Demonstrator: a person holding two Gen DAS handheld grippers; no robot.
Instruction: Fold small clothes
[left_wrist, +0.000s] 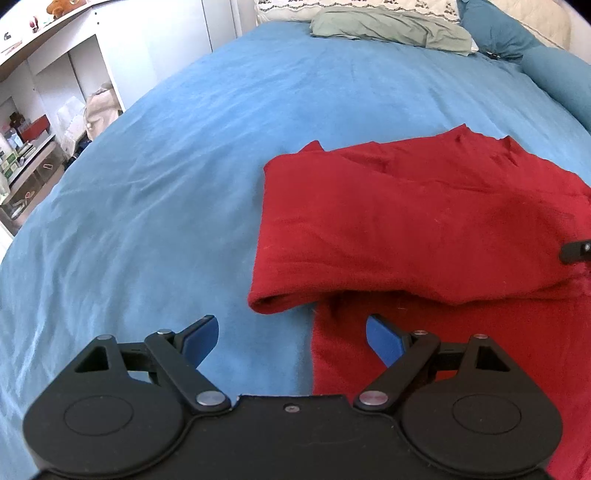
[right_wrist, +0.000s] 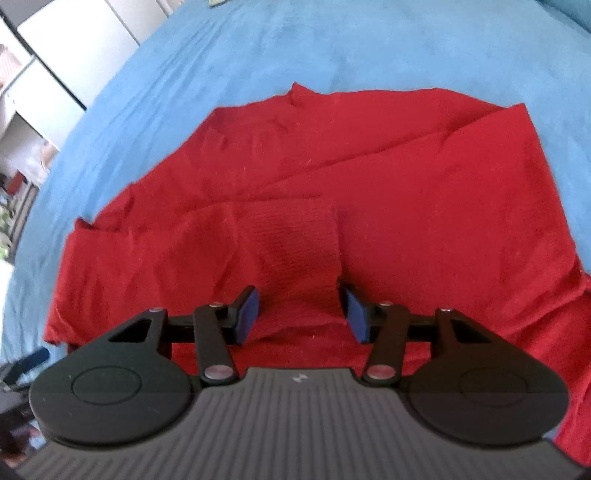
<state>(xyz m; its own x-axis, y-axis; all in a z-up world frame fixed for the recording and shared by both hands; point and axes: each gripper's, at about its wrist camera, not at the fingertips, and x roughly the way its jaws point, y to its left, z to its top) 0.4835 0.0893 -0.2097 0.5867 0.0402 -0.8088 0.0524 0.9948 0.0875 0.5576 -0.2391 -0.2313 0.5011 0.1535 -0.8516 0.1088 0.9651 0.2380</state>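
The red sweater (left_wrist: 424, 229) lies on the blue bed (left_wrist: 166, 184), filling the right half of the left wrist view, one sleeve already laid across the body so its cuff (right_wrist: 299, 240) sits mid-frame in the right wrist view. The right tongs (right_wrist: 301, 312) are spread on either side of that cuff, pinching nothing, probably lined up to take it or just letting it settle. The left tongs (left_wrist: 291, 341) are spread too, low in the frame over the garment's left edge (half over bare bed), likely placed to take the hem for the next fold
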